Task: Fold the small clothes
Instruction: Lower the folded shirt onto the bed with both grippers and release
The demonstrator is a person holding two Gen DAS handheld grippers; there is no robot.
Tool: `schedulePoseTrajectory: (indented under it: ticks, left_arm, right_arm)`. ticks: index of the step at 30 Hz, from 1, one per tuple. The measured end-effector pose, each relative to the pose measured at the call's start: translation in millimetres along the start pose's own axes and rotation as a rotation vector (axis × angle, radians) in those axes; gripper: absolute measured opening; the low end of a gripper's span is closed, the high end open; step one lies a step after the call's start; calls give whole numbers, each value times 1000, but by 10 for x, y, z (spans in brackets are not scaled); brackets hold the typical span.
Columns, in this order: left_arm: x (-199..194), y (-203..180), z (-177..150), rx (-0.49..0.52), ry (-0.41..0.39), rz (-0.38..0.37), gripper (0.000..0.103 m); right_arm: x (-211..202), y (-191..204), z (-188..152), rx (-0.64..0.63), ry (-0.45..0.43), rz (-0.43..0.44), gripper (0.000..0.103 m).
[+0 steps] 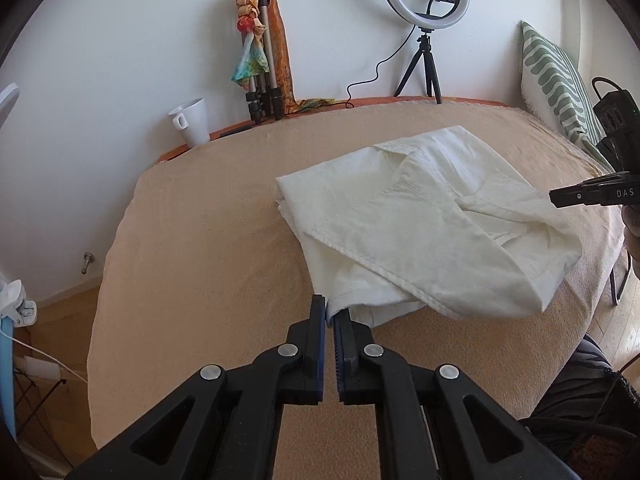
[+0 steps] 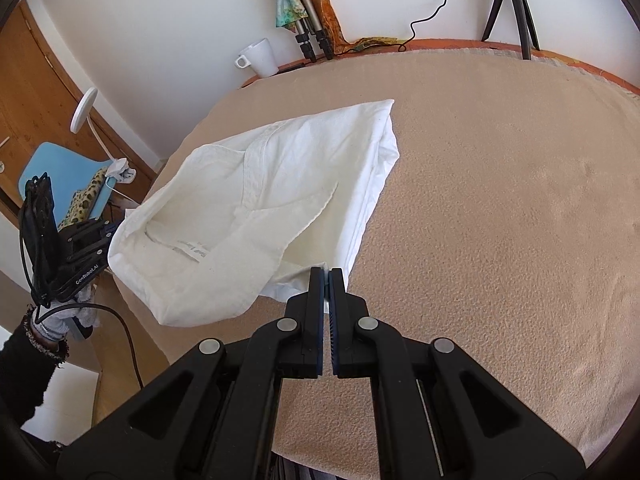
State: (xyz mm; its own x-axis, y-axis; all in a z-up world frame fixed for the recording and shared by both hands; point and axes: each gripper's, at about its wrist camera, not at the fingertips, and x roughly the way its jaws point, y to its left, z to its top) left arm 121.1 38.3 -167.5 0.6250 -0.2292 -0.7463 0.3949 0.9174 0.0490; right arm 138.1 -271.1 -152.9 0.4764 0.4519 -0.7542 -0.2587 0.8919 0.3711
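Both tools, left (image 1: 330,310) and right (image 2: 326,280), pinch the near hem corners of the white shirt (image 1: 420,216); it's light, limp cotton, sagging between them.

A white shirt (image 1: 416,220) lies partly folded and rumpled on the peach tabletop (image 1: 200,240), collar toward the white mug (image 1: 191,122). Its hemmed front panel lies diagonally across, and a label shows inside the loose near end.
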Motion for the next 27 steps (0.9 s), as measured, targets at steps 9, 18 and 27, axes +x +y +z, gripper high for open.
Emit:
schedulePoseTrajectory:
  ticks: [9, 18, 27]
  left_arm:
    - [-165, 659, -239, -395, 9, -141, 18]
    - [230, 759, -81, -688, 57, -467, 31]
    - [231, 592, 25, -705, 36, -483, 0]
  right_arm:
    - [-156, -308, -200, 113, 7, 67, 6]
    - [197, -641, -202, 380, 22, 261, 44]
    - [189, -368, -103, 302, 60, 259, 6]
